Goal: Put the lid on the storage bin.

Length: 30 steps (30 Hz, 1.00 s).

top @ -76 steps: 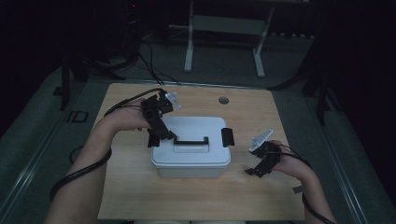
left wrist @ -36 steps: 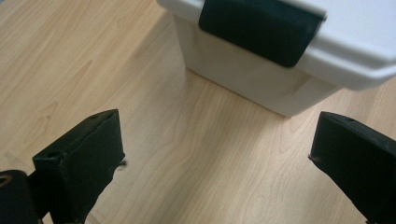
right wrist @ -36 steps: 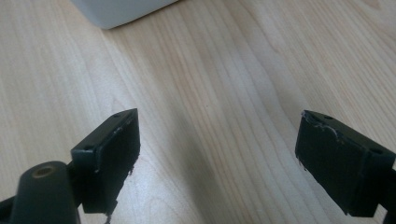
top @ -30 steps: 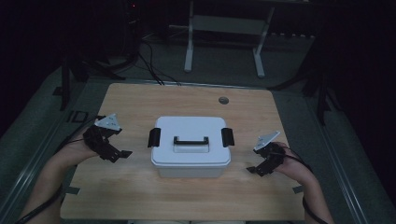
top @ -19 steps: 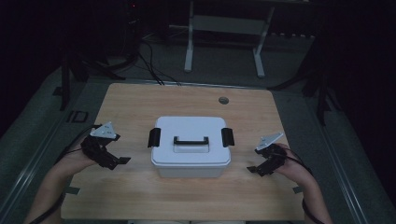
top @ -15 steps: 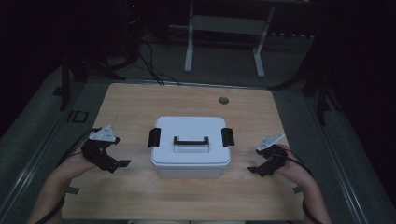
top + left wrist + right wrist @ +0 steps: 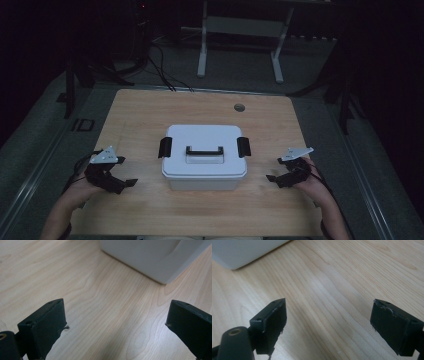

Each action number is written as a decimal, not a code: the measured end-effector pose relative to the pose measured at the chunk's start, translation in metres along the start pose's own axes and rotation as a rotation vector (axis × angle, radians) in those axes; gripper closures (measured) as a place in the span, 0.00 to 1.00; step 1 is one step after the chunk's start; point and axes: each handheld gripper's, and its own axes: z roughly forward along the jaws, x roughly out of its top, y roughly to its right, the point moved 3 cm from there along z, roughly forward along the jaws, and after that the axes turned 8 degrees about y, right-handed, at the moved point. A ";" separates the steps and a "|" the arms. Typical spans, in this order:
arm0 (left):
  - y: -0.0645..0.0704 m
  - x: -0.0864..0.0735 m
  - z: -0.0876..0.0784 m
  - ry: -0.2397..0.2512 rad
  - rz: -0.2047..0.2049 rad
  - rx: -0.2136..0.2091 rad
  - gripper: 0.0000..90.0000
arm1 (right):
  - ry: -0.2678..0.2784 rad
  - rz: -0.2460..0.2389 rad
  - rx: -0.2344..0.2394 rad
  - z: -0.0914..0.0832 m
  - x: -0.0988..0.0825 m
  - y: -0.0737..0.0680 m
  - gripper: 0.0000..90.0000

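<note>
High view: white box (image 7: 204, 155) shut, black handle (image 7: 204, 150). Left gripper (image 7: 125, 184), right gripper (image 7: 272, 178) spread wide, holding nothing. Wood table (image 7: 150, 110), dark room.

A light wooden desk (image 7: 150, 115) is seen from above, its grain shown up close in both gripper views. A small round grommet hole (image 7: 239, 107) is set near the desk's far edge, a bit right of centre. Behind the desk, a white metal frame with two legs (image 7: 239, 37) is stood on the grey floor (image 7: 320, 107). Black cables (image 7: 160, 70) are trailed across the floor at the far left. The rest is lost in the dark.
</note>
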 end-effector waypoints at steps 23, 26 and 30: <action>0.005 -0.032 0.015 0.150 -0.089 0.238 0.03 | 0.123 0.179 -0.280 0.008 -0.025 0.006 0.14; 0.003 -0.035 0.012 0.170 -0.106 0.260 0.03 | 0.142 0.198 -0.292 0.006 -0.026 0.007 0.14; 0.001 -0.035 0.008 0.211 -0.122 0.274 0.03 | 0.148 0.207 -0.295 0.007 -0.030 0.008 0.14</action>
